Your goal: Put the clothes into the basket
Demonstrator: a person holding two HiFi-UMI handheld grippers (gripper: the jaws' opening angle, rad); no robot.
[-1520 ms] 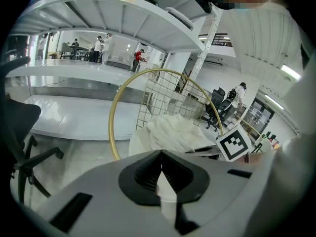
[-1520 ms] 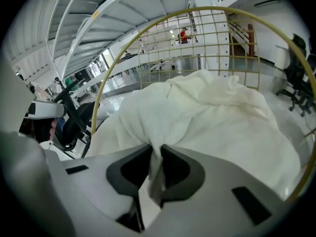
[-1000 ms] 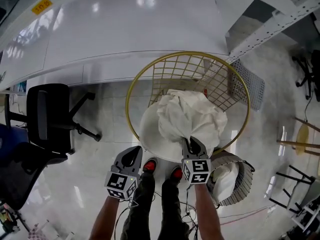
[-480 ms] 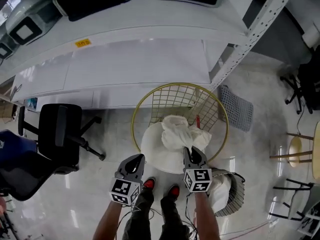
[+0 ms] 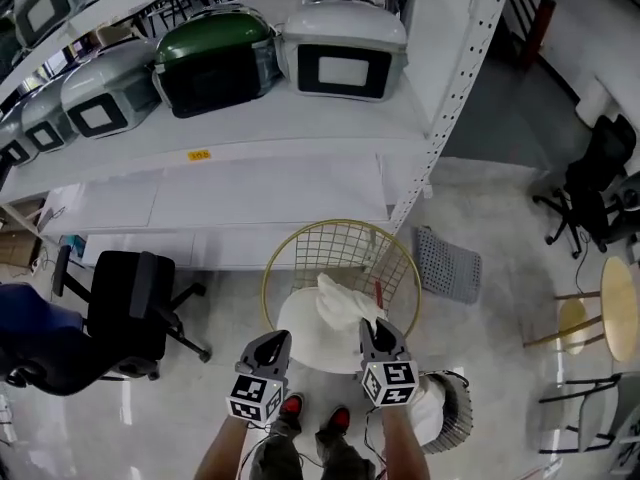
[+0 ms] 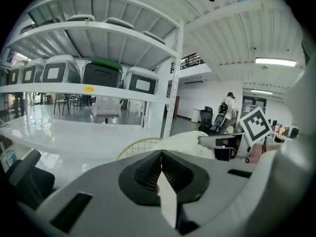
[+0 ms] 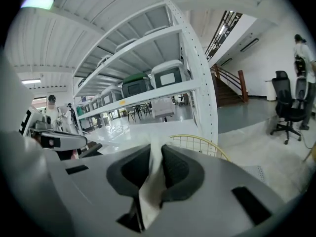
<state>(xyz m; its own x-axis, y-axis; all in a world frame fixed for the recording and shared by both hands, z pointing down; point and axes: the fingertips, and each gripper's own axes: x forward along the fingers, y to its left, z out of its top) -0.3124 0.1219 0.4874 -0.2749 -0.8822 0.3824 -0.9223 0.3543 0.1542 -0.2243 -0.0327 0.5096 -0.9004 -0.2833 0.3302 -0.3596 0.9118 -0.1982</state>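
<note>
From the head view, a white cloth is bunched over the near side of the wire basket, which stands on the floor in front of the shelf. Whether its lower part already rests inside I cannot tell. The left hand-held gripper and the right hand-held gripper sit side by side at the basket's near rim, with the cloth reaching back to them.

In the left gripper view the jaws are pressed together, and a thin pale sliver shows between them. I take it for an edge of the cloth. The rest billows off to the right, above the basket's rim.

In the right gripper view the jaws are nearly together on a fold of the same cloth, which pokes out above the pads and trails down beneath them.

It looks light and limp, soft enough to slump wherever it is not held, and not slippery against ribbed pads. An edge or a gathered fold is the place to pinch it, as here. I would guess its held edge runs across from one hand-held gripper to the other — the bulk droops forward and down toward the basket's middle.
</note>
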